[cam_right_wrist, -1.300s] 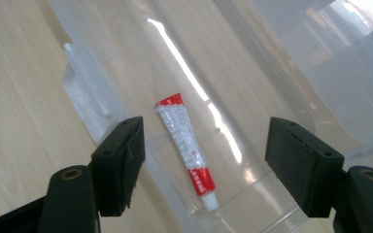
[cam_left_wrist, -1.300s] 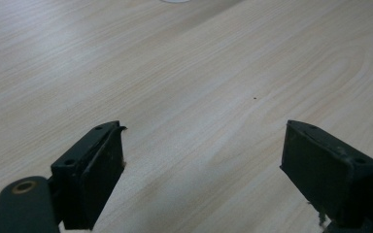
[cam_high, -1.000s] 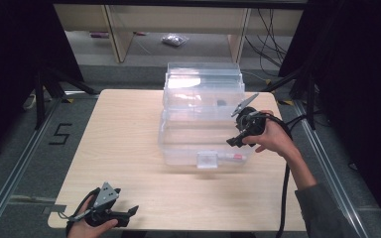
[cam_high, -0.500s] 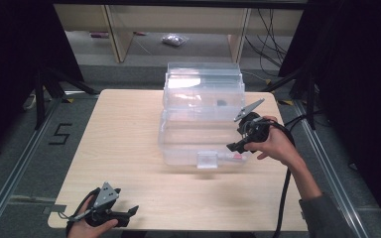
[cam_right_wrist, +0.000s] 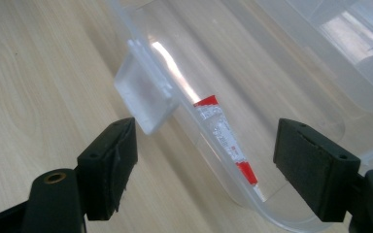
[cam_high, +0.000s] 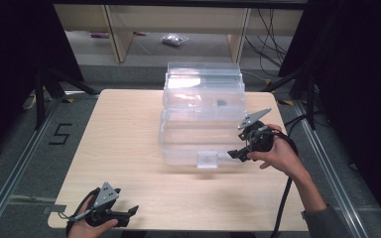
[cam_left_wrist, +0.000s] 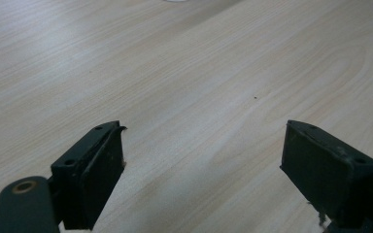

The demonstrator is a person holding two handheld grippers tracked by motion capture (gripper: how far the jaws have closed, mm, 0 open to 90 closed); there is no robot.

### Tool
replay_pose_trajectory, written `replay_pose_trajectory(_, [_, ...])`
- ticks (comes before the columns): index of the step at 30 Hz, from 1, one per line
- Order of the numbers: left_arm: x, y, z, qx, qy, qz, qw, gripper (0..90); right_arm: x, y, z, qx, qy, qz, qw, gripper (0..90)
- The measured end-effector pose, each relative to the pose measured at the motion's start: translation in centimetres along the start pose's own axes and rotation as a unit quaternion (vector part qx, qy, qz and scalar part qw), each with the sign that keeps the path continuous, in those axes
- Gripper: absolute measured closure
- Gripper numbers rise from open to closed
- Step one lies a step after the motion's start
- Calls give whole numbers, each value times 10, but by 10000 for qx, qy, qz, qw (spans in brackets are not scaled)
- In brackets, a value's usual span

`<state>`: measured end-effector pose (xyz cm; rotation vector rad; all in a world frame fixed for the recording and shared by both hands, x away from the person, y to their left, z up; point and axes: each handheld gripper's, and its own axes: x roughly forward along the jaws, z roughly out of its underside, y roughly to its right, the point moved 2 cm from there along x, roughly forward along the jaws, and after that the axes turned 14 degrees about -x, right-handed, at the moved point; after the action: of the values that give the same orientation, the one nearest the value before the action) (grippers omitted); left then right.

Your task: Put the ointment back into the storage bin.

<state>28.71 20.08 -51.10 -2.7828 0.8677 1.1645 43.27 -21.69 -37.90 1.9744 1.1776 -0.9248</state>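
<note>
Clear plastic storage box, centre of the high view, on the wooden table; lid hinged back toward the upper part of the frame. Walls transparent, rounded at the corners, glossy with window glare. Small frosted latch tab on the near wall, upper left of centre in the right gripper view. Inside, along the near wall: slim white tube with red ends, lying flat.

Handling, as judged: box light, thin-walled, likely to flex and slide on the smooth tabletop; slippery under hard pads. Best purchase probably on the rim or the latch tab, not the bare wall. Tube small and light, easily pinched across its width.

Right gripper, lower right of the box, at the near corner; jaws spread wide, just been opening, straddling the rim and tube without pressing on either.

Left gripper, lower left of the high view, well apart from the box; jaws spread over bare wood, nothing held.
</note>
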Motion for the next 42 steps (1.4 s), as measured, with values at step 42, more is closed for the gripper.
replay_pose_trajectory(42, [-1, 0, 0, 12, -20, 1, 10000, 150, 15, -58, 40, 22, 608, 51, 9981, 245])
